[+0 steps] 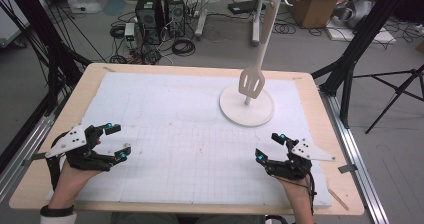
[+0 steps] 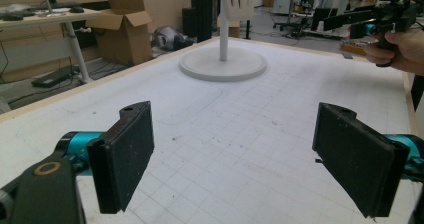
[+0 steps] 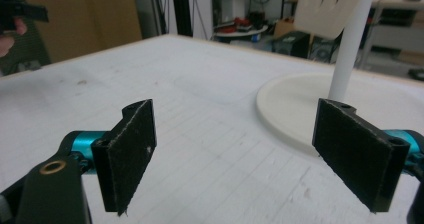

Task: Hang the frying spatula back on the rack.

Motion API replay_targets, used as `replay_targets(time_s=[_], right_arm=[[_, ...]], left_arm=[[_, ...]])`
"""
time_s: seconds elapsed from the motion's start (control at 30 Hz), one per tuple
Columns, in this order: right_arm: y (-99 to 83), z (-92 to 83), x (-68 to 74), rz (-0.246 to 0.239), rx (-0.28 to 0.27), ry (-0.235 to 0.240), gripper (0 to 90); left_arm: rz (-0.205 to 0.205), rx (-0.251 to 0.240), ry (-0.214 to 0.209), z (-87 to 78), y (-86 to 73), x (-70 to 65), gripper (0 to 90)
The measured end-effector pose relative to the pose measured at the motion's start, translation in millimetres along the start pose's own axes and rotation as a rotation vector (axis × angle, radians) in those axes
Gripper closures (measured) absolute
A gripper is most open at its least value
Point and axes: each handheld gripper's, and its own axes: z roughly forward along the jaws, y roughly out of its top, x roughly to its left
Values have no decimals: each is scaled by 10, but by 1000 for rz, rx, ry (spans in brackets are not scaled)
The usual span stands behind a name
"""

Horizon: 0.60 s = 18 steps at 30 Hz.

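Both your grippers, left (image 1: 114,142) and right (image 1: 269,146), rest with fingers wide open, holding nothing. Reach the right toward the spatula (image 1: 251,83) hanging on the stand (image 1: 247,110); grip its handle squarely.

One spatula (image 1: 251,82) (slotted), one stand (image 1: 247,106)
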Motion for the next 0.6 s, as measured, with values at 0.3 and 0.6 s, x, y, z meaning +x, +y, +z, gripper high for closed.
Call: replay_targets(time_s=[0.3,0.6], right_arm=[[-43,-19,-57,26,5,-38,164],[-30,-53,-84,34,1,-45,164]], left_arm=[[-5,13,10,27,-63,-1,173],[-14,12,21,11,-99,-5,176]])
